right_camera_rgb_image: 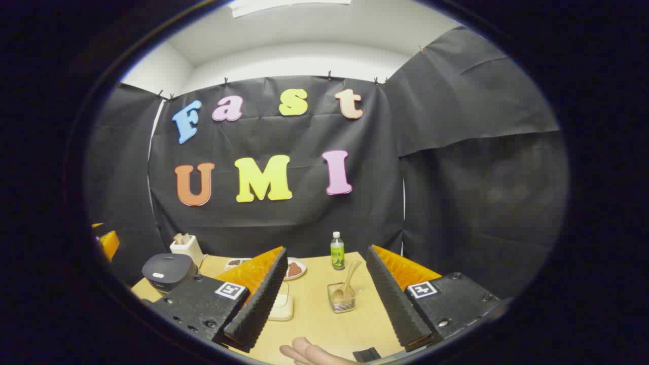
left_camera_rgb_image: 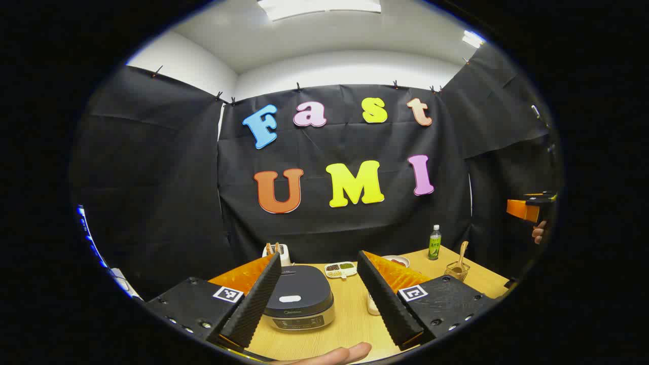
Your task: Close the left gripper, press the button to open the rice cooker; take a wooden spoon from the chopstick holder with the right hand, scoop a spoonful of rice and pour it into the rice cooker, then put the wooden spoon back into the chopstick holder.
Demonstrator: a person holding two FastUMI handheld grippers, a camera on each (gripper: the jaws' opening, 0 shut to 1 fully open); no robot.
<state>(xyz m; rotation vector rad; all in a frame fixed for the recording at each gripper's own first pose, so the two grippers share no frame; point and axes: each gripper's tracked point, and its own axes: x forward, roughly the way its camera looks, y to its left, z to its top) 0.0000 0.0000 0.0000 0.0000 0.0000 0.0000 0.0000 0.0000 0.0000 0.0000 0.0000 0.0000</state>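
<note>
Left gripper view is showing the left gripper (left_camera_rgb_image: 319,299) hanging wide open, the lidded rice cooker (left_camera_rgb_image: 299,300) sitting between its fingers, while the right gripper (right_camera_rgb_image: 324,304) is also gaping.

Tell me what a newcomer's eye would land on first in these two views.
First, the dark rice cooker, lid shut, on the wooden table between the open left gripper's fingers. Next, in the right gripper view, the open right gripper frames a clear holder with a wooden spoon leaning in it, a green bottle behind.
</note>
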